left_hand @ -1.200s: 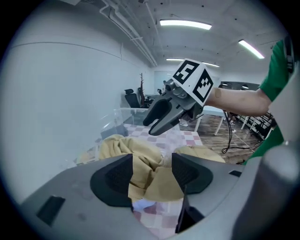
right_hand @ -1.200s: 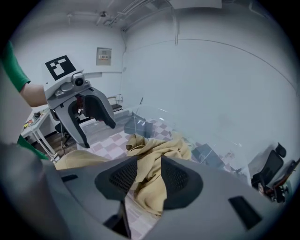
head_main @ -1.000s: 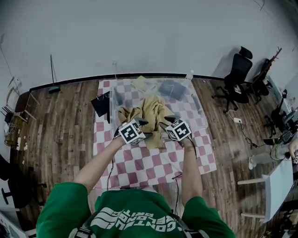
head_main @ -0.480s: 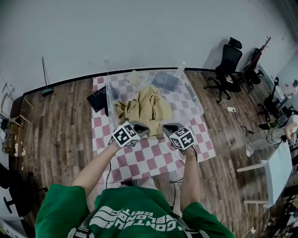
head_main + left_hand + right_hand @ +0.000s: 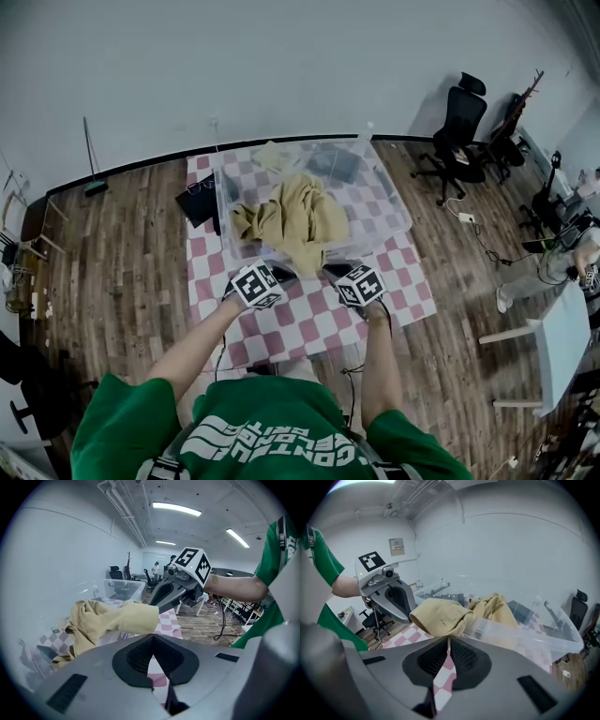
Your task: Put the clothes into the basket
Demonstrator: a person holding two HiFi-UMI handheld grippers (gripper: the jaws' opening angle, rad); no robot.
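Our right gripper [image 5: 449, 640] pinches a tan garment [image 5: 298, 219] draped over the clear basket [image 5: 386, 192]. Our left gripper [image 5: 152, 636] is clenched just beside that basket.

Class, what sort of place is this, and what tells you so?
Probably an office or lab workroom, not a home: swivel office chairs, ceiling strip lights, and a white desk on the wood floor.

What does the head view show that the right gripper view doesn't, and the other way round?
Only the head view: a long-handled broom by the wall, and the right hand-held gripper from outside, marker cube included. Only the right gripper view: a wall notice, and that gripper's jaws shut on the tan cloth garment. Both: that garment draped over the clear plastic basket, and the left hand-held gripper.
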